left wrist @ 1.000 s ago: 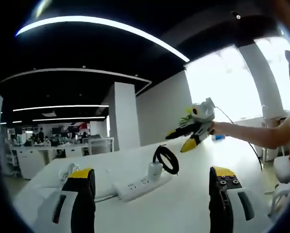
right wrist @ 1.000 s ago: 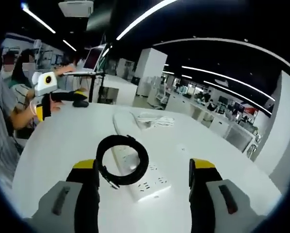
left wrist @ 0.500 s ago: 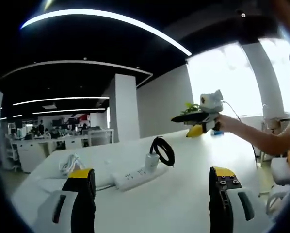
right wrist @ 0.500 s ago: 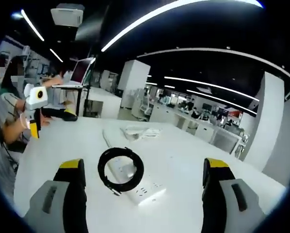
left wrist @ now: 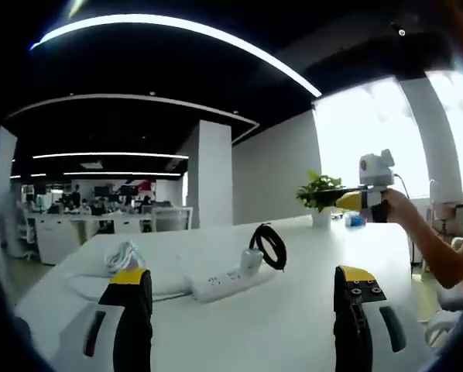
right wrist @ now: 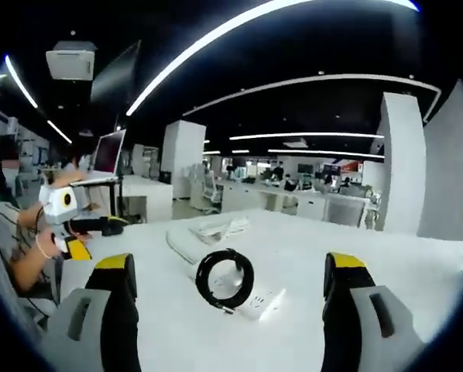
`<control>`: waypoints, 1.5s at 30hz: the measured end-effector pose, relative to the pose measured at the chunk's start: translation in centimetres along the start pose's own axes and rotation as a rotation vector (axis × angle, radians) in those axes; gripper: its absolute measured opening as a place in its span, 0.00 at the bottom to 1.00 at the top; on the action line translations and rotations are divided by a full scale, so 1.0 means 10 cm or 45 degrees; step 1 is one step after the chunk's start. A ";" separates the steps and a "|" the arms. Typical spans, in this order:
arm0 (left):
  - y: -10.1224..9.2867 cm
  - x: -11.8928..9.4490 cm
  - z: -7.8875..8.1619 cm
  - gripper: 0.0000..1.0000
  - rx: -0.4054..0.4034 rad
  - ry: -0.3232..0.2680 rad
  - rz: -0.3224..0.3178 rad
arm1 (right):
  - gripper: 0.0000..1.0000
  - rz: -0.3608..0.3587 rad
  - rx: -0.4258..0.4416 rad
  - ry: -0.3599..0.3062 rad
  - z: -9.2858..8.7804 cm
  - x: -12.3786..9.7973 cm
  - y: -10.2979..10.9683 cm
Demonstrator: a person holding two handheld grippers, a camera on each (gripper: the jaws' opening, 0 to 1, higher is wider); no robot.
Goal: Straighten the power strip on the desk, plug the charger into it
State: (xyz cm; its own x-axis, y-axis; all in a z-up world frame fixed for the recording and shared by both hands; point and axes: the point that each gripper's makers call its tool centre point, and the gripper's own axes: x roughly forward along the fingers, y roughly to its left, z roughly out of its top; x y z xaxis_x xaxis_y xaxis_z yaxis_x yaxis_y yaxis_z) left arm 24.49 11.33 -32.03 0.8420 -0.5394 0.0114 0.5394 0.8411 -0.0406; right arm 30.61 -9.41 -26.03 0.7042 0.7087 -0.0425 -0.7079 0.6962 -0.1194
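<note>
Your charger [left wrist: 249,260] already sits in the strip [left wrist: 225,280], its coiled cable [right wrist: 224,279] beside it. Both grippers [left wrist: 241,298] [right wrist: 225,291] gape wide, empty, well clear of the strip. Check the strip's alignment next.

I count on the desk [left wrist: 293,325]: one power strip [left wrist: 222,283], one charger [left wrist: 251,260] with one coiled black cable [left wrist: 270,246], one white cable bundle [left wrist: 119,256], one potted plant [left wrist: 318,194].

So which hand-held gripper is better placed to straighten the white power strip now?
Probably left. The white power strip lies centred between the open jaws of the left hand-held gripper, while the right hand-held gripper is raised off to the side.
</note>
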 end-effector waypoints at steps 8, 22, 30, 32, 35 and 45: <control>0.03 -0.09 -0.02 0.99 0.070 0.016 0.087 | 1.00 -0.101 -0.043 0.072 -0.29 -0.28 0.13; 0.03 -0.20 -0.17 0.99 0.050 0.042 0.155 | 0.98 -0.217 0.107 0.008 -0.59 -0.73 0.26; 0.03 -0.31 -0.26 0.99 0.014 0.041 0.183 | 0.98 -0.221 0.127 -0.027 -0.60 -0.87 0.41; 0.02 -0.34 -0.29 0.99 0.027 0.066 0.189 | 0.98 -0.238 0.121 -0.027 -0.61 -0.90 0.41; 0.01 -0.39 -0.32 0.99 0.059 0.088 0.194 | 0.99 -0.279 0.112 -0.028 -0.64 -0.95 0.41; 0.02 -0.58 -0.44 0.99 0.013 0.111 0.220 | 1.00 -0.314 0.141 0.019 -0.90 -0.99 0.41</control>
State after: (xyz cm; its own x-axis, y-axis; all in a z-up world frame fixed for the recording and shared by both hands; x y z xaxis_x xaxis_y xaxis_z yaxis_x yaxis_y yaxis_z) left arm 19.61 14.46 -36.53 0.9179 -0.3883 -0.0817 0.3876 0.9215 -0.0246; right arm 21.26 -14.62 -35.00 0.8562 0.5151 -0.0400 -0.5160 0.8564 -0.0189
